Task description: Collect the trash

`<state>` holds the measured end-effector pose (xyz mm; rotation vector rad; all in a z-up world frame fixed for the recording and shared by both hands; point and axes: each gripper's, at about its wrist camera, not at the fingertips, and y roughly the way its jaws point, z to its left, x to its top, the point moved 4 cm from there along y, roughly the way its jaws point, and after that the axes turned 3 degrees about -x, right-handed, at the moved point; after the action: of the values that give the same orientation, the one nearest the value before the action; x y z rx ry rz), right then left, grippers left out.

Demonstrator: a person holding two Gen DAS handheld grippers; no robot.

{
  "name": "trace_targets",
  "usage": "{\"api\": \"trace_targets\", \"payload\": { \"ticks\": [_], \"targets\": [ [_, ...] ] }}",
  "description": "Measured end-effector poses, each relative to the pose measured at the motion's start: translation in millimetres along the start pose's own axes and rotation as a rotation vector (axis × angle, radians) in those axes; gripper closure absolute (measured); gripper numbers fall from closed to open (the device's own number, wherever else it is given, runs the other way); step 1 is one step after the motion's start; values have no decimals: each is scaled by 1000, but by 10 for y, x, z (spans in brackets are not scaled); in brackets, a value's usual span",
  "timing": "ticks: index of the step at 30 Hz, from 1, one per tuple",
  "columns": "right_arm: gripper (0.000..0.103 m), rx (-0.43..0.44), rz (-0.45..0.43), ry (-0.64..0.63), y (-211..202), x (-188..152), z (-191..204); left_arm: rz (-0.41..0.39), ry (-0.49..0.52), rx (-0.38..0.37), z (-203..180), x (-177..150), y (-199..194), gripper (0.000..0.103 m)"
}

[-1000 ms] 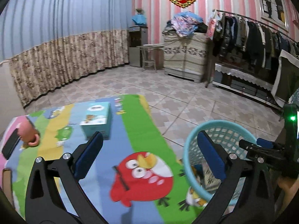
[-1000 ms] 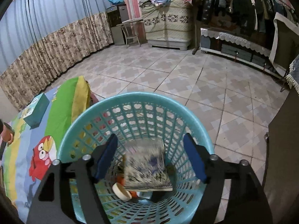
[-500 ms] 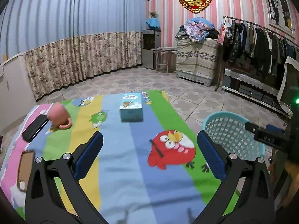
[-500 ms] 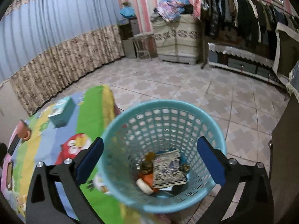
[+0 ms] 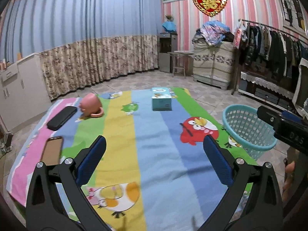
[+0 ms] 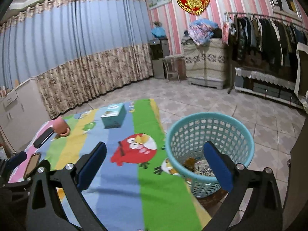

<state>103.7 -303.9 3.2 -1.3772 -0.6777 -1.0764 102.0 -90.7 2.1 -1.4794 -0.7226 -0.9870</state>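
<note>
Blue pleated curtains (image 5: 80,19) with a floral beige lower band cover the far wall, meeting pink-and-white striped wallpaper (image 5: 182,28) at the corner. A red and gold heart ornament (image 5: 209,1) hangs on the stripes. Beige patterned tiles (image 6: 202,100) cover the floor. A patterned cabinet (image 5: 212,65) piled with bedding stands against the striped wall, beside a clothes rack (image 5: 273,44) of dark garments. White cupboards (image 5: 19,88) stand at the left. The light is dim.
</note>
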Motion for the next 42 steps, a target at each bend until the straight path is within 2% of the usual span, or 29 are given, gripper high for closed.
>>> {"api": "trace_targets", "payload": {
  "ticks": [10,32,42],
  "targets": [
    [5,15,-29,-80,-225,-165,307,-30,9,33,179,-162,-203,5],
    [5,8,-43,-119,-240,-164,329,-64,-29,4,206,-206,-346,6],
    [5,6,-47,-121,-245,-163,340,-87,-32,21,233,-198,-392,6]
  ]
}}
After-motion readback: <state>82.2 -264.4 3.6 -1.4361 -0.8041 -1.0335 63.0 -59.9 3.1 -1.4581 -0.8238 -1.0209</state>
